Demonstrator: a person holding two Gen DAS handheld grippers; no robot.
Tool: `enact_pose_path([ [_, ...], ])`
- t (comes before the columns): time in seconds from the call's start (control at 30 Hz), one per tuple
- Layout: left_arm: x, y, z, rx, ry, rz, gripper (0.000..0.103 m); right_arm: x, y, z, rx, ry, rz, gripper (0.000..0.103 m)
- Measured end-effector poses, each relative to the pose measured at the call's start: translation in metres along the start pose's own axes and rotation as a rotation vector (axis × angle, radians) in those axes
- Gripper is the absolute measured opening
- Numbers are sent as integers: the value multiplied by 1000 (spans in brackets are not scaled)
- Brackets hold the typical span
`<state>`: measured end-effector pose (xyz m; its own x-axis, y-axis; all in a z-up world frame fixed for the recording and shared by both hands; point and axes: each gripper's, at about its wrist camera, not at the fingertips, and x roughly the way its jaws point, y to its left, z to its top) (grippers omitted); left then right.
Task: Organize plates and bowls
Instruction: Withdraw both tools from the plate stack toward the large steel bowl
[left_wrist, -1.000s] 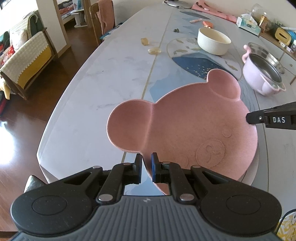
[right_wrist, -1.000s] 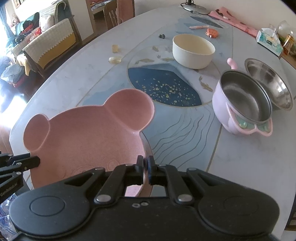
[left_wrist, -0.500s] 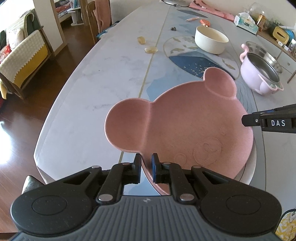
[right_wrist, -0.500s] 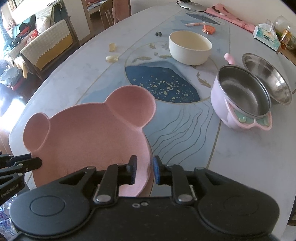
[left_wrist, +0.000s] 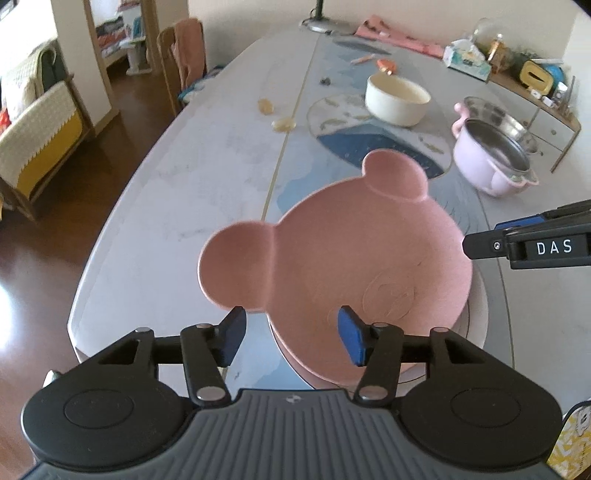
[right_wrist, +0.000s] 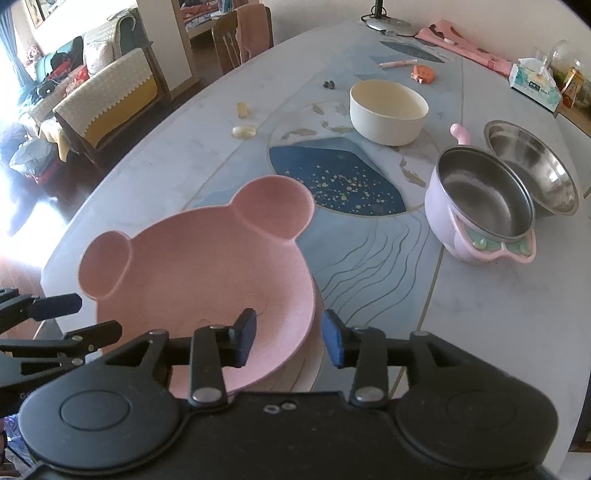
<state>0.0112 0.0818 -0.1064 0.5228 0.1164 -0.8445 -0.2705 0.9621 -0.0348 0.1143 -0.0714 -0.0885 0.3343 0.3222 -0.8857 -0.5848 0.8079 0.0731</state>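
Note:
A pink bear-shaped plate (left_wrist: 343, 266) lies at the near end of the table, on top of another plate whose pale rim (left_wrist: 476, 291) shows under it; it also shows in the right wrist view (right_wrist: 199, 280). My left gripper (left_wrist: 288, 334) is open, its fingers astride the plate's near rim. My right gripper (right_wrist: 288, 339) is open at the plate's right rim. A cream bowl (right_wrist: 388, 110), a lilac steel-lined pot (right_wrist: 480, 210) and a steel bowl (right_wrist: 532, 173) stand farther back.
The long marble table (left_wrist: 192, 192) has a blue fish pattern in its middle. Small yellowish bits (right_wrist: 243, 129), a pink pen (right_wrist: 397, 63) and a tissue box (right_wrist: 535, 85) lie at the far end. A chair (right_wrist: 240, 40) and sofa (right_wrist: 107, 96) stand left.
Both grippers have opened and let go of the pink plate. The plate now rests lower, on the plate beneath it. Both grippers have drawn back slightly.

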Motion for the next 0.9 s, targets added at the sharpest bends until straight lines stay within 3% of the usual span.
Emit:
enact_pose_path([
  [0.17, -19, -2, 6, 21, -66, -20, 68, -21, 2, -2, 7, -37, 14, 53],
  [0.6, -50, -21, 32, 45, -189, -107, 76, -78, -5, -5, 27, -158, 21, 73],
  [0.9, -64, -48, 59, 64, -309, -154, 81, -104, -38, -3, 36, -235, 1, 88],
])
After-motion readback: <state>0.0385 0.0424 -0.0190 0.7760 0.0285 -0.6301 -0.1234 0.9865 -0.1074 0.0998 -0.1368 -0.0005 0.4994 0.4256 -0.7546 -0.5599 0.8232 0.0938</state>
